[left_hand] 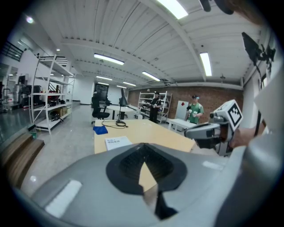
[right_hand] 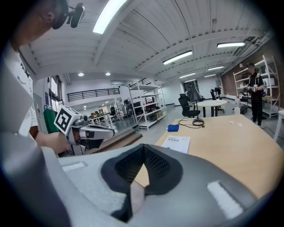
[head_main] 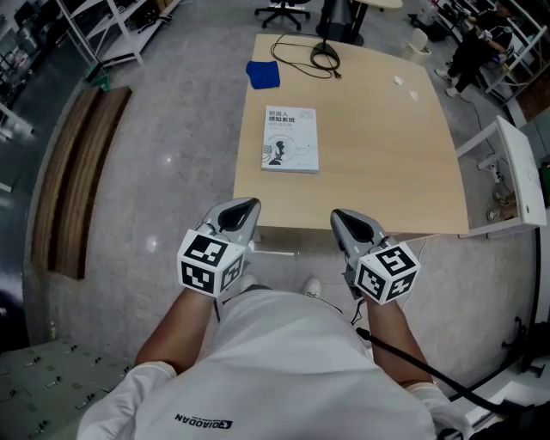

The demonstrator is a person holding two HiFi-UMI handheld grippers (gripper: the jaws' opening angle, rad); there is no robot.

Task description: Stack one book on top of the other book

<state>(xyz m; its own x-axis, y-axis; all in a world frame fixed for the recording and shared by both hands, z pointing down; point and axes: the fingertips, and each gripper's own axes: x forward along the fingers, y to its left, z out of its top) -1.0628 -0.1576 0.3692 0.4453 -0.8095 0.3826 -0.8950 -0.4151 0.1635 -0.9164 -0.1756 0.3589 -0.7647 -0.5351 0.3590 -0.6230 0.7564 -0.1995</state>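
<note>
A white book [head_main: 290, 139] lies flat on the left half of the light wooden table [head_main: 387, 163]; it also shows as the white book [left_hand: 118, 142] and the white book [right_hand: 176, 143]. A blue flat item [head_main: 263, 74], book or cloth I cannot tell, lies at the table's far left. My left gripper [head_main: 249, 206] and right gripper [head_main: 339, 215] are both shut and empty. They hang side by side just short of the table's near edge, well apart from the white book. The left gripper view shows the right gripper [left_hand: 208, 131] beside it.
A black cable with a round base [head_main: 322, 56] lies at the table's far edge. Wooden planks [head_main: 73, 172] lie on the floor to the left. A white frame [head_main: 516, 172] stands right of the table. An office chair [head_main: 284, 10] and people are beyond.
</note>
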